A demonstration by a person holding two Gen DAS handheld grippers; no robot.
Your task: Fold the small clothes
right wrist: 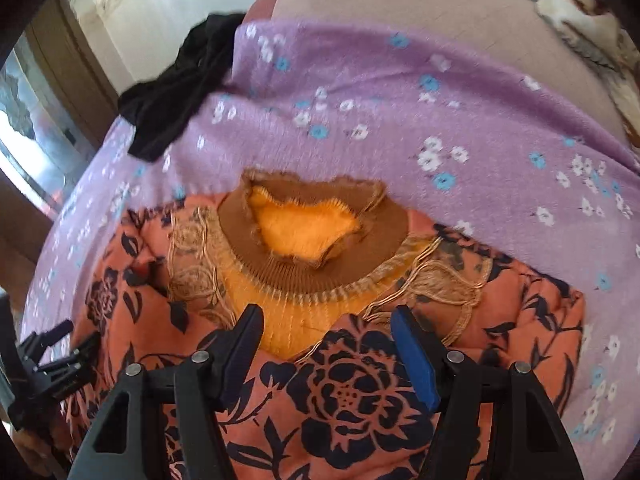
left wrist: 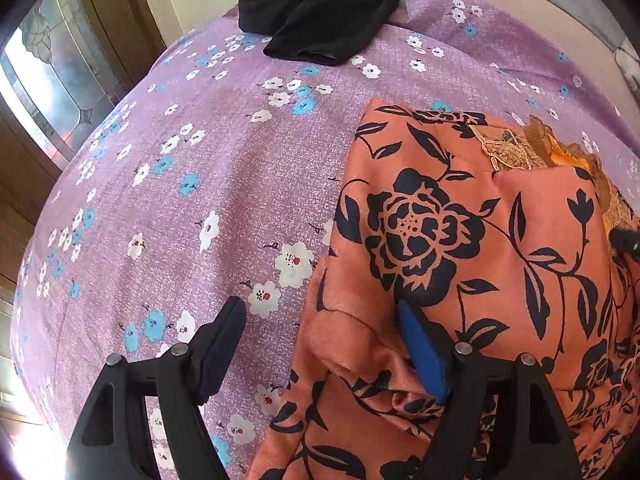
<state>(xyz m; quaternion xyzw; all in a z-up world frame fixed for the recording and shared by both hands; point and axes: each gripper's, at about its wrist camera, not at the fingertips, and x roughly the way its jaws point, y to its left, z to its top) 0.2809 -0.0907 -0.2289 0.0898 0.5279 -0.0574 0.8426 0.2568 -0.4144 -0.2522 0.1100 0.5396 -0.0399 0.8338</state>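
Note:
An orange top with a black flower print (left wrist: 460,240) lies on the purple flowered bedsheet (left wrist: 200,160). Its brown ribbed collar (right wrist: 312,264) and yellow fleece lining (right wrist: 304,224) show in the right wrist view, with the printed cloth (right wrist: 352,400) folded over the lower chest. My left gripper (left wrist: 320,312) is open over the garment's left edge, its blue-padded finger resting on the cloth. My right gripper (right wrist: 326,320) is open just above the folded cloth below the collar. The left gripper also shows at the left edge of the right wrist view (right wrist: 56,352).
A crumpled black garment (left wrist: 324,12) lies at the far side of the sheet, also seen in the right wrist view (right wrist: 176,92). A pink mattress edge (right wrist: 440,8) lies beyond the sheet. A wooden door with glass (left wrist: 52,80) stands at the left.

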